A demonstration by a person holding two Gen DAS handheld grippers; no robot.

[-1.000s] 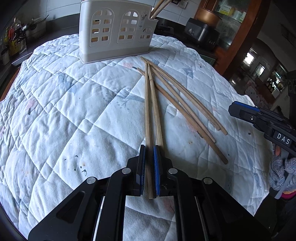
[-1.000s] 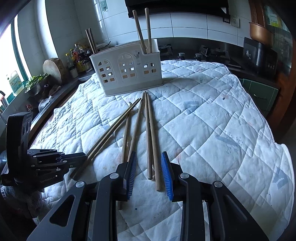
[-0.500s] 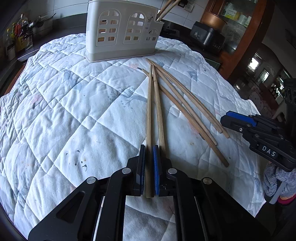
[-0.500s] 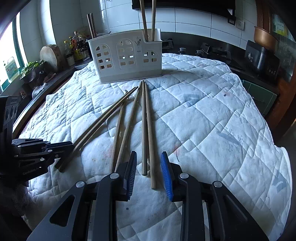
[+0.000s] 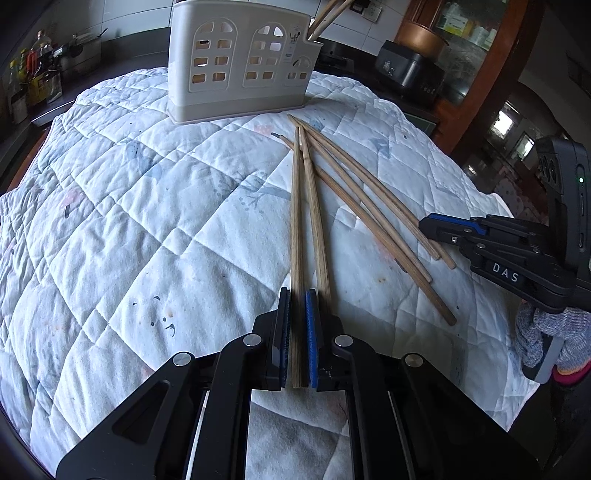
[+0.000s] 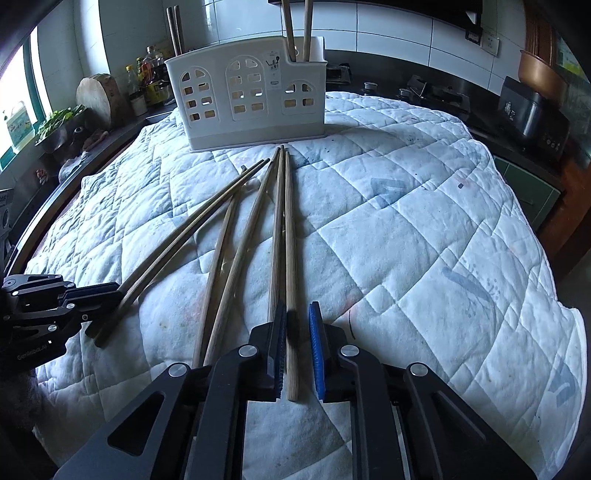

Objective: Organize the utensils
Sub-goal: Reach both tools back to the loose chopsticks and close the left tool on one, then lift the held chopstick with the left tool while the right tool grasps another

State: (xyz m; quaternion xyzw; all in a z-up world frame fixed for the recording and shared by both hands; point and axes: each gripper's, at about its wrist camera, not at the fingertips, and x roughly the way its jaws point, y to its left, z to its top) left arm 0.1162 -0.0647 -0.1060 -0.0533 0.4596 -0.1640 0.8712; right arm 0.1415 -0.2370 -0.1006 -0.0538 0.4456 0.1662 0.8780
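Observation:
Several long wooden chopsticks lie fanned on a white quilted cloth (image 5: 155,229) in front of a white plastic utensil caddy (image 5: 240,62). The caddy holds two chopsticks (image 6: 297,29) upright at its right end. My left gripper (image 5: 297,306) is shut on one chopstick (image 5: 296,229); a second chopstick (image 5: 314,218) lies just right of its jaws. My right gripper (image 6: 298,321) is open, its jaws astride the near end of another chopstick (image 6: 291,277). Each gripper shows in the other's view: the right one (image 5: 480,240) and the left one (image 6: 55,299).
The caddy (image 6: 251,96) stands at the far middle of the cloth. A counter with bottles (image 6: 147,81) and a round wooden board (image 6: 98,96) runs behind on the left. Dark appliances (image 6: 532,114) stand at the right. The cloth's edge drops off at the right (image 6: 569,332).
My right gripper has moved forward over the chopstick ends and narrowed, so one chopstick now lies between its jaws. My left gripper stays shut on its chopstick and has shifted slightly.

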